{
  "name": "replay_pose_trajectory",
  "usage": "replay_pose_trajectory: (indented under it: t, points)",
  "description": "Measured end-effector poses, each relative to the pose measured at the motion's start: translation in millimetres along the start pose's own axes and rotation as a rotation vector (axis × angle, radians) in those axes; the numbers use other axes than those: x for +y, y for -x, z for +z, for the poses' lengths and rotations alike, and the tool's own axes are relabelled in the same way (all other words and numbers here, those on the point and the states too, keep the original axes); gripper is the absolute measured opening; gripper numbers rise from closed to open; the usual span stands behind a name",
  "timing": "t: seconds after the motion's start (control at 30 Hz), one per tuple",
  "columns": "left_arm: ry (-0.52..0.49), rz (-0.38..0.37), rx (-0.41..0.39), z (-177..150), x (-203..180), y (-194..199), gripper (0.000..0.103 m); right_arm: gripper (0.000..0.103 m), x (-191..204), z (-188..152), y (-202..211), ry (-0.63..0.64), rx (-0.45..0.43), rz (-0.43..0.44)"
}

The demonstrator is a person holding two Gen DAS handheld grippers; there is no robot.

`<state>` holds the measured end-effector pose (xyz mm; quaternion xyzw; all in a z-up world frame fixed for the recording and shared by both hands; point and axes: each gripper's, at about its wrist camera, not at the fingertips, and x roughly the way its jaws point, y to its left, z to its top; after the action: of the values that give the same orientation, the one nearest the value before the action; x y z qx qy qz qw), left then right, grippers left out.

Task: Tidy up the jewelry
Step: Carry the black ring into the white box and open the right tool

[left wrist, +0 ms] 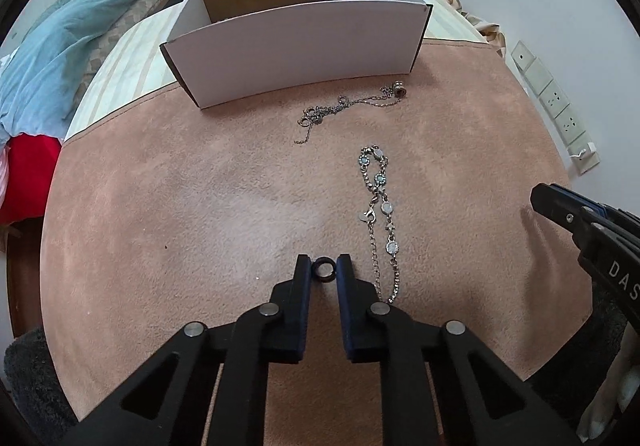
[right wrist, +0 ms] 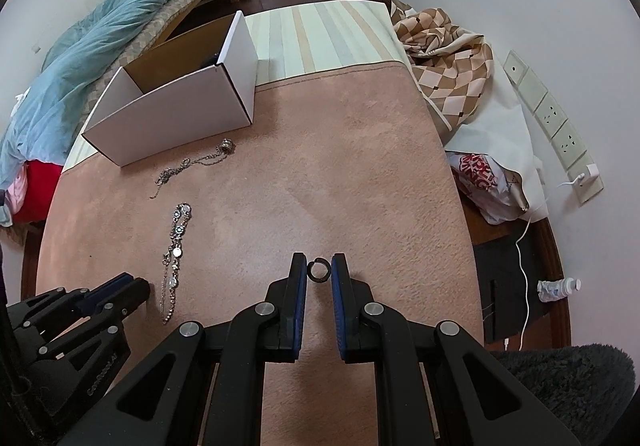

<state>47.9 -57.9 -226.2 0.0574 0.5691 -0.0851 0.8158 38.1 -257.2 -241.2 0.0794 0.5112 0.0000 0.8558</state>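
Left wrist view: the left gripper (left wrist: pixel 324 266) held a thick dark ring (left wrist: pixel 323 270) pinched between its fingertips, jaws narrow, ring hole facing up
Right wrist view: the right gripper (right wrist: pixel 319 265) held a thin dark ring (right wrist: pixel 319 270) between its tips, jaws narrow
Gem bracelet (left wrist: pixel 380 213): lay stretched on the pink suede mat (left wrist: pixel 180 213) just right of the left jaws, its near end beside the right finger
Silver chain (left wrist: pixel 348 103): lay farther ahead of the left jaws, near the box front
White box (left wrist: pixel 296 49): stood open beyond the chain, well ahead of both jaws
Checked cloth (right wrist: pixel 444 57): lay far ahead and right of the right jaws
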Motion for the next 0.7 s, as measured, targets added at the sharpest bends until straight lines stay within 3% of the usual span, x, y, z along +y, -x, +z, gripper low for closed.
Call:
replay_pose_trajectory:
  t: [0.2,0.37,0.53,0.7]
  points:
    - [0.015,-0.015,-0.027,4.5,5.5,13.7,0.010,0.013,5.4,5.0,13.2,-0.001,-0.023,0.028]
    - [0.059,-0.068,-0.082,33.3,23.1,49.6,0.010,0.013,18.2,26.8,30.2,-0.003,-0.052,0.093]
    - [0.096,-0.114,-0.144,91.6,52.5,77.8,0.010,0.013,49.0,85.7,41.6,0.026,-0.101,0.190]
    - [0.107,-0.117,-0.132,147.1,81.7,70.0,0.010,0.013,81.4,152.0,22.9,0.062,-0.089,0.252]
